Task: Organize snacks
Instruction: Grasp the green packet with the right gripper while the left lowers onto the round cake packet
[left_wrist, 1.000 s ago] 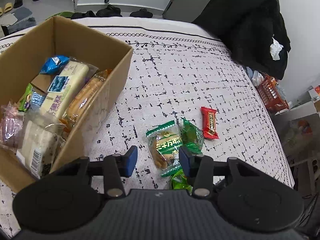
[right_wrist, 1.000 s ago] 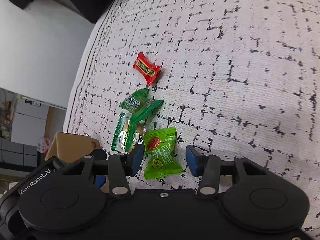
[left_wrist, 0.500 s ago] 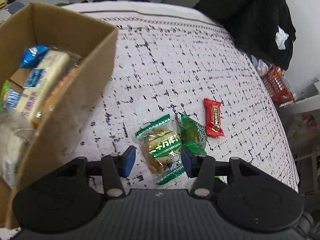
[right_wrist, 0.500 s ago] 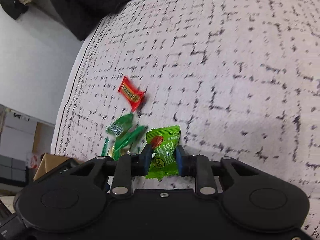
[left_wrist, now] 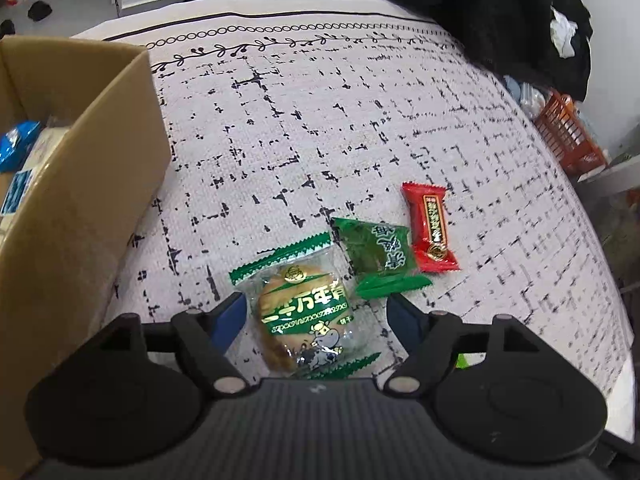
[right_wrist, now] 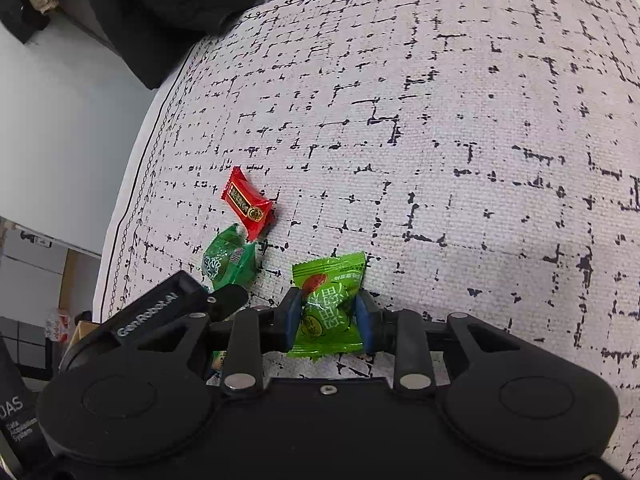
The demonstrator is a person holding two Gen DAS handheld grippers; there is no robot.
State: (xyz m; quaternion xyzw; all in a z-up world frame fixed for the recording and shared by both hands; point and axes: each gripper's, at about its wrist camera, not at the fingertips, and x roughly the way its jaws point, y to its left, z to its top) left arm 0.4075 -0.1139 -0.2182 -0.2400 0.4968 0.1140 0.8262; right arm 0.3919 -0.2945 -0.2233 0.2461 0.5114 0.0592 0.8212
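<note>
**Right tongs on lime packet, left tongs over biscuit**

My right gripper (right_wrist: 326,314) is pinching the lime-green snack packet (right_wrist: 329,300); both blue pads press into its sides and the wrapper crumples between them. The packet lies low against the patterned cloth (right_wrist: 460,128).

My left gripper (left_wrist: 316,316) is spread wide, its fingers either side of the clear-and-green biscuit packet (left_wrist: 306,312) without touching it. The biscuit packet lies flat on the cloth.

Just beyond the biscuit: a dark green candy (left_wrist: 376,254), its edge touching the biscuit wrapper's corner. Touching that on its far side, a red candy (left_wrist: 430,226), lying lengthwise away from me.

The cardboard box (left_wrist: 80,184) stands to the left of the snacks, near but apart. Inside it I can see a blue wrapper (left_wrist: 16,142) and part of a pale packet; the rest is hidden by the wall.

Far edge of the bed: black clothing (left_wrist: 500,12) piled up, an orange basket (left_wrist: 568,136) beside it.
</note>
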